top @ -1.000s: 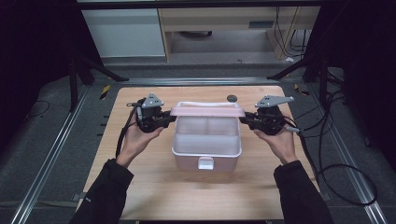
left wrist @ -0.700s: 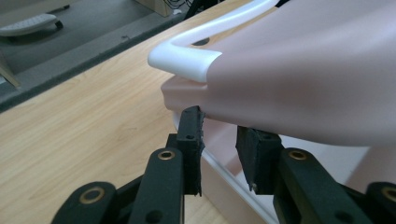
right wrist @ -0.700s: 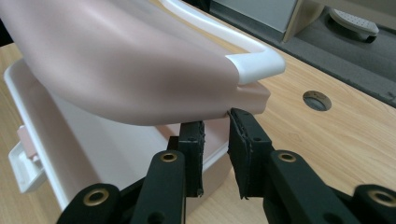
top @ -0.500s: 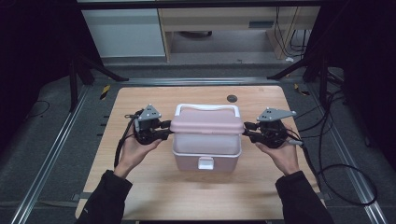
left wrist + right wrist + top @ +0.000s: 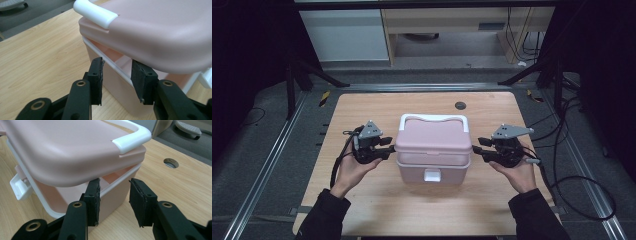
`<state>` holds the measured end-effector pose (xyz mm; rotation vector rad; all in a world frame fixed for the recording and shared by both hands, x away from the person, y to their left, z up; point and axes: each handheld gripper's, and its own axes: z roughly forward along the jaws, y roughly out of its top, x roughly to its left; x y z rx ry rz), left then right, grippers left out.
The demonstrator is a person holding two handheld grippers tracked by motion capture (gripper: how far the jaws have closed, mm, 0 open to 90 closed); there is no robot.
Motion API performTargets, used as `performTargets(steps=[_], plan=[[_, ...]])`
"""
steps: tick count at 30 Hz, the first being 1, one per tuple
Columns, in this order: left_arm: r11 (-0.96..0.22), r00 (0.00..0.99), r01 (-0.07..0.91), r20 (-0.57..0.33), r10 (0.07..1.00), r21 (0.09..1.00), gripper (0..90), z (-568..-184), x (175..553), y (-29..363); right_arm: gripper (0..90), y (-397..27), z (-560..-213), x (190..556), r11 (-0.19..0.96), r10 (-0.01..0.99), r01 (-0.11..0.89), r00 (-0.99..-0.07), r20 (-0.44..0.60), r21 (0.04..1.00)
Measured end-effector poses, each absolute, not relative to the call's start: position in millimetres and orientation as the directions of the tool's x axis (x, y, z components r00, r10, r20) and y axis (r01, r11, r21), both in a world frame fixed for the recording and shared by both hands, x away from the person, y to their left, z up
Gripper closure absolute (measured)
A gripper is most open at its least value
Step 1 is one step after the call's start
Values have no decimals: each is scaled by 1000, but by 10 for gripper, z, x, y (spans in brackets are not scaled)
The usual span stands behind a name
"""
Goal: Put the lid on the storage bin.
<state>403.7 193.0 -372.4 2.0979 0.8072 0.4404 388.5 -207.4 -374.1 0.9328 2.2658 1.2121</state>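
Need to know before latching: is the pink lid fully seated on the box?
Not fully. The pink lid rests on the box, but both gripper views show a gap above the box's rim; the front latch hangs undone.

Light falls from above on the pale wooden counter [image 5: 377,107], its dark surroundings dim. Both gripper views are sharp close up, their far corners softly blurred.

Person's got black sleeves [image 5: 328,216] on. Both grippers, left [image 5: 388,147] and right [image 5: 477,148], are black with ribbed pads [image 5: 97,80], brass-ringed screw holes, grey triangle plates on top and black cables trailing off.
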Motion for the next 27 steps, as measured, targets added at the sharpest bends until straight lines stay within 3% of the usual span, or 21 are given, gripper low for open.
performTargets(steps=[6, 9, 11, 21, 27], plan=[[-501, 724, 407, 64, 686, 764, 609, -3792, 4018, 1974, 568, -2128, -3772, 3832, 405, 721, 369, -692, -44, 837], [-449, 720, 429, 4, 694, 784, 595, -3799, 4041, 2059, 550, -2204, -3820, 3844, 405, 740, 395, -671, -42, 825], [-451, 703, 431, 23, 711, 781, 582, -3796, 4051, 2107, 529, -2258, -3859, 3868, 404, 754, 409, -655, -44, 818], [-429, 626, 519, 13, 780, 739, 491, -4097, 4247, 2371, 261, -2507, -4191, 4015, 385, 841, 504, -536, -70, 773], [-390, 569, 586, -18, 822, 711, 431, -4318, 4362, 2575, 164, -2745, -4355, 4085, 315, 893, 561, -448, -38, 765]])
